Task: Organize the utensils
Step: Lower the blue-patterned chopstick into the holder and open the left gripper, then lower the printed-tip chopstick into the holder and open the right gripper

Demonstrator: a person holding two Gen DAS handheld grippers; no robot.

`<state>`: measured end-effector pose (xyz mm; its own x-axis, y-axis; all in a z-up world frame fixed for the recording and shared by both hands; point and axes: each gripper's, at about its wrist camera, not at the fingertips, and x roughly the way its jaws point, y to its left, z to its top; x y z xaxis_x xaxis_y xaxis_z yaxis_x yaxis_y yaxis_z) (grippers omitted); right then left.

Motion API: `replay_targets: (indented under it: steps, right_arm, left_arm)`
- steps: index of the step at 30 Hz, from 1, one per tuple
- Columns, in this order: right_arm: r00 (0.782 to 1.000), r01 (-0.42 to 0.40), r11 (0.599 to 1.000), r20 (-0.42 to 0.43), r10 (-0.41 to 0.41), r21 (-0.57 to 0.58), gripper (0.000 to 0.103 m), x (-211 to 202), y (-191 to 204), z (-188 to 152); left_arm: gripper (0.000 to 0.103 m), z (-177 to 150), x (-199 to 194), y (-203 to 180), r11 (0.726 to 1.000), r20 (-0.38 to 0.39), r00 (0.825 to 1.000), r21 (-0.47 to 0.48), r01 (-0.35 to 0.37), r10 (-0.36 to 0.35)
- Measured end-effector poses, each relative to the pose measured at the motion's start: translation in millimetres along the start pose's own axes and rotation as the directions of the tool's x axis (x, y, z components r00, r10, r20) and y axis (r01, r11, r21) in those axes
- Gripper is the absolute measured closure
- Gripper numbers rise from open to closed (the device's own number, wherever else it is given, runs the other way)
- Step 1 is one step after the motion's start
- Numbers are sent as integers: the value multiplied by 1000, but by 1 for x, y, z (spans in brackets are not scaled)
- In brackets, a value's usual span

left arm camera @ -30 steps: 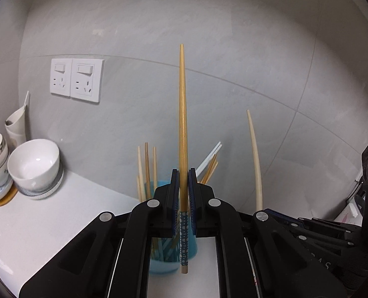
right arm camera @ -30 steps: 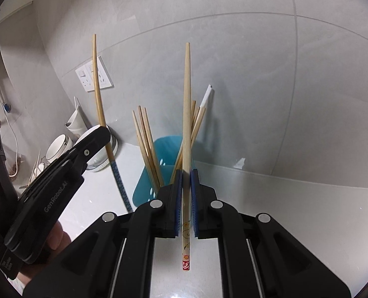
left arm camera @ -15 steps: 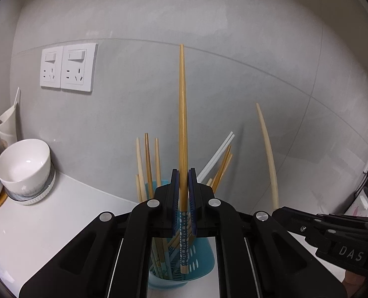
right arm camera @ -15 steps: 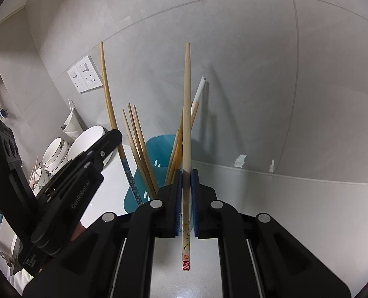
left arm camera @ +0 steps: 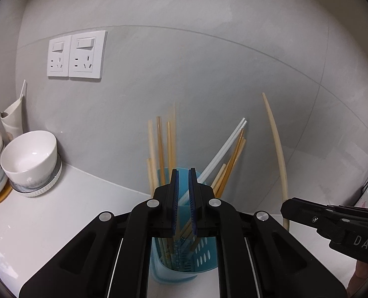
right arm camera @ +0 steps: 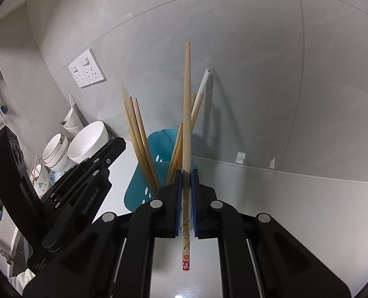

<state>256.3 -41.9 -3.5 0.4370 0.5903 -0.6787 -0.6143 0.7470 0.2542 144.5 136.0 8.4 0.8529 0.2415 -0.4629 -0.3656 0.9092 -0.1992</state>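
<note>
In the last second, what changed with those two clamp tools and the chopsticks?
The left gripper came down over the blue holder and let its chopstick go into it; its jaws are opening, nothing between them. The right gripper stays clamped on its chopstick, unmoved.

Wooden chopsticks (left arm camera: 160,149) in a perforated blue plastic holder (left arm camera: 184,268); glossy white countertop (left arm camera: 47,223).

Left claw (left arm camera: 183,186) opening, nothing between its pads — right claw (right arm camera: 186,186) clamped.

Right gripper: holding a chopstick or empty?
Holding. The right gripper is shut on an upright chopstick, its printed end below the pads.
</note>
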Motion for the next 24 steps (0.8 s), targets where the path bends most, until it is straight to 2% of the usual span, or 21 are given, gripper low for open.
replay_targets:
  steps: [2, 4, 7, 8, 12, 17, 19, 24]
  right_arm:
    - [1000, -1, 1000, 1, 1, -1, 97, -1, 0, 0]
    - [1000, -5, 1000, 3, 5, -1, 97, -1, 0, 1]
    - [1000, -16, 1000, 13, 17, -8, 97, -1, 2, 3]
    - [1000, -22, 1000, 17, 22, -12, 97, -1, 3, 3]
    - [998, -49, 999, 37, 50, -23, 97, 4, 6, 4]
    - [992, -82, 996, 94, 84, -26, 97, 6, 12, 11]
    - [988, -95, 995, 117, 98, -32, 97, 6, 16, 13]
    - [968, -133, 990, 211, 138, -37, 97, 11, 24, 16]
  left_arm:
    - [91, 2, -2, 1, 1000, -7, 1000, 6, -7, 8]
    - [76, 3, -7, 1, 1000, -15, 1000, 16, -25, 25]
    - [60, 5, -10, 5, 996, -64, 994, 40, -84, 86]
    - [59, 4, -10, 5, 993, -81, 991, 55, -100, 104]
    - [37, 3, -18, 14, 990, -142, 981, 60, -127, 134]
    - [23, 2, -29, 27, 990, -187, 972, 45, -137, 143]
    - [13, 1, -32, 30, 989, -191, 970, 43, -143, 148]
    - [7, 1, -35, 38, 989, -195, 969, 38, -144, 149]
